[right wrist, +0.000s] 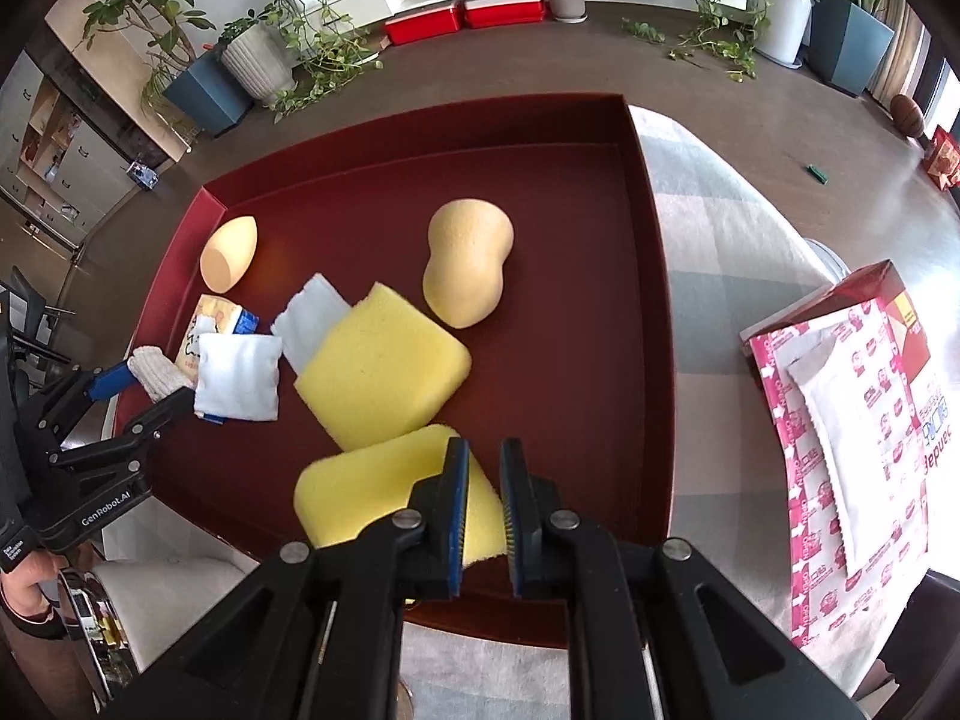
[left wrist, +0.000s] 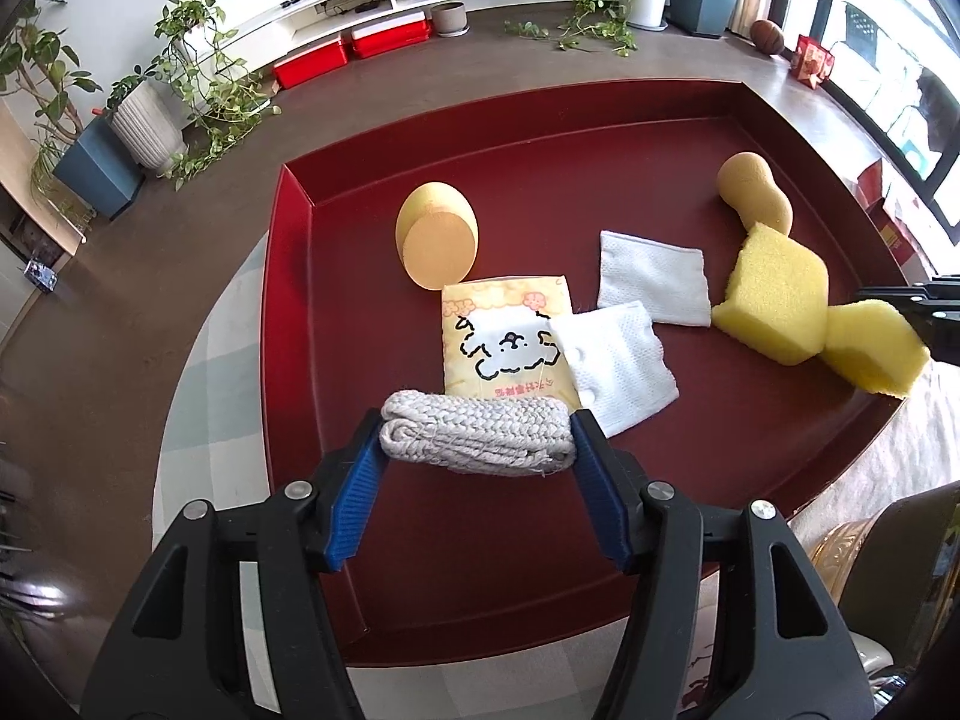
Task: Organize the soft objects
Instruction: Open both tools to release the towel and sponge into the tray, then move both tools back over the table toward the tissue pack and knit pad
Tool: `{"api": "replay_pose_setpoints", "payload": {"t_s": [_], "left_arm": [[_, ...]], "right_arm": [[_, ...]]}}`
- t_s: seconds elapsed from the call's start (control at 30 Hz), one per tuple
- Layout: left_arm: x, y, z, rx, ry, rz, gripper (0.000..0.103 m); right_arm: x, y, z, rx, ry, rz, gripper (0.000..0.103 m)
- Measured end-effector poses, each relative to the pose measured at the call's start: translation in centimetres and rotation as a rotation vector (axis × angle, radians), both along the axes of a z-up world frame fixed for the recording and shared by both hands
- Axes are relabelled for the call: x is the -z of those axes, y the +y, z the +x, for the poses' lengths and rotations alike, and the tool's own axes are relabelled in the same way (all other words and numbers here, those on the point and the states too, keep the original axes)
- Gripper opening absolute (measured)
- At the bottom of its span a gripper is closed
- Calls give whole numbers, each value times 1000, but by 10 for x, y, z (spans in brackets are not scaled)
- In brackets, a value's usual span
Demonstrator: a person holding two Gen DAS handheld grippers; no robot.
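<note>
My left gripper (left wrist: 477,438) is shut on a folded grey braided cloth (left wrist: 474,435) above the near left part of the dark red tray (left wrist: 360,276). My right gripper (right wrist: 485,456) is shut on the corner of a yellow sponge (right wrist: 366,495) at the tray's near edge; this sponge also shows in the left wrist view (left wrist: 873,351). A second yellow sponge (right wrist: 384,372) lies beside it. Also in the tray are an egg-shaped tan sponge (left wrist: 437,240), a gourd-shaped tan sponge (right wrist: 468,267), two white cloths (left wrist: 651,276) (left wrist: 612,363) and a yellow cartoon packet (left wrist: 498,336).
The tray has raised walls (right wrist: 651,300) and rests on a pale checked cover (right wrist: 720,276). A red-and-pink box with a white packet (right wrist: 852,420) lies to the right of the tray. Potted plants (left wrist: 144,114) and red boxes (left wrist: 348,54) stand on the floor beyond.
</note>
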State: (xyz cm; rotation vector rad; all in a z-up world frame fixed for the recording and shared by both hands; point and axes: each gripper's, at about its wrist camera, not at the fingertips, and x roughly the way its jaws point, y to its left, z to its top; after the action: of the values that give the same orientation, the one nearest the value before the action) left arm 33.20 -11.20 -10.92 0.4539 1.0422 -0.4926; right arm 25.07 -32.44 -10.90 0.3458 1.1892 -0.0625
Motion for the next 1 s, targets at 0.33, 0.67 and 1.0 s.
{"api": "replay_pose_setpoints", "payload": {"t_s": [0.33, 0.67, 1.0], "left_arm": [[-7, 10, -7, -37, -17, -12, 73], [-23, 30, -14, -88, -46, -21, 73], [-29, 73, -24, -184, -62, -15, 73]], "right_arm": [[-9, 4, -9, 0, -30, -30, 31], [-18, -4, -30, 42, -43, -32, 36], [-24, -17, -65, 93, -44, -48, 37]]}}
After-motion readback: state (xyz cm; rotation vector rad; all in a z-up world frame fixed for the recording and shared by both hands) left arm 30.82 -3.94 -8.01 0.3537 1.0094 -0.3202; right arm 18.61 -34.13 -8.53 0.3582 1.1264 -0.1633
